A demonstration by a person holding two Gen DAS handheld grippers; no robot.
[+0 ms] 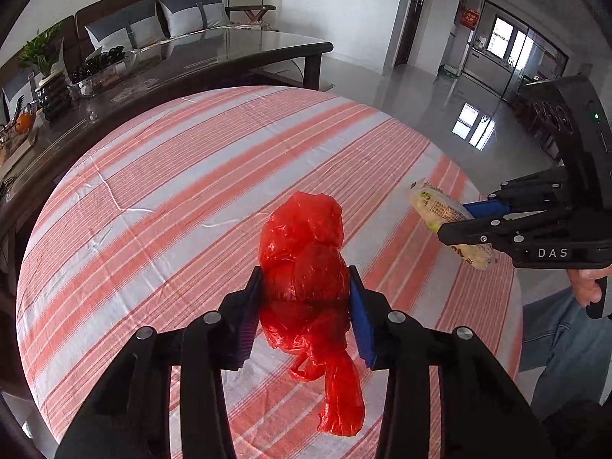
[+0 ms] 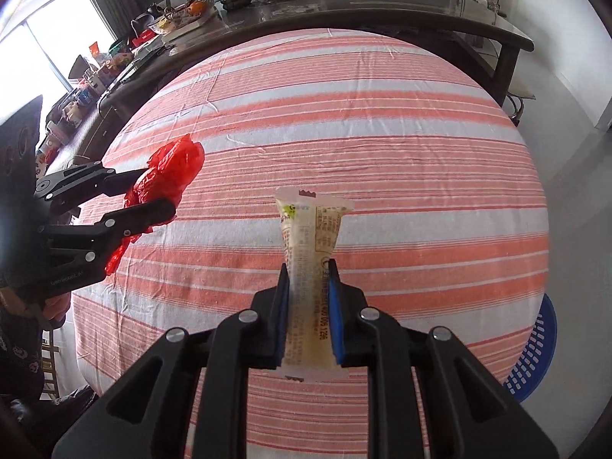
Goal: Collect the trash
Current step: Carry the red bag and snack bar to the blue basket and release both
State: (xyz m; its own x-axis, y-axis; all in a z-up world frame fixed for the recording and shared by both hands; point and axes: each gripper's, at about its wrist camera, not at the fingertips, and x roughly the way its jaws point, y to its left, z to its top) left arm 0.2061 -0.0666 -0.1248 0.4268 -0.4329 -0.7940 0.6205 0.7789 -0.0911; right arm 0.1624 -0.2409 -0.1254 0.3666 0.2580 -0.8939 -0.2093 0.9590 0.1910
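Left gripper [image 1: 306, 294]: clamped on red bag [image 1: 306, 252].
Right gripper [image 2: 309, 298]: clamped on wrapper [image 2: 311, 252].
Counter [image 2: 382, 145]: no trash seen.
Left: drop-off, likely blue basket [image 2: 535, 352], lower right.

Crumpled red bag [image 1: 306, 264], pale wrapper [image 2: 310, 267]

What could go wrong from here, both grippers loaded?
1. The red plastic bag is held by the left gripper only around its bunched middle; its loose tail hangs low and could snag or slip.
2. The snack wrapper is slick and long in the right gripper, so it may slide out.
3. The blue basket sits low beside the table, so drops could miss.
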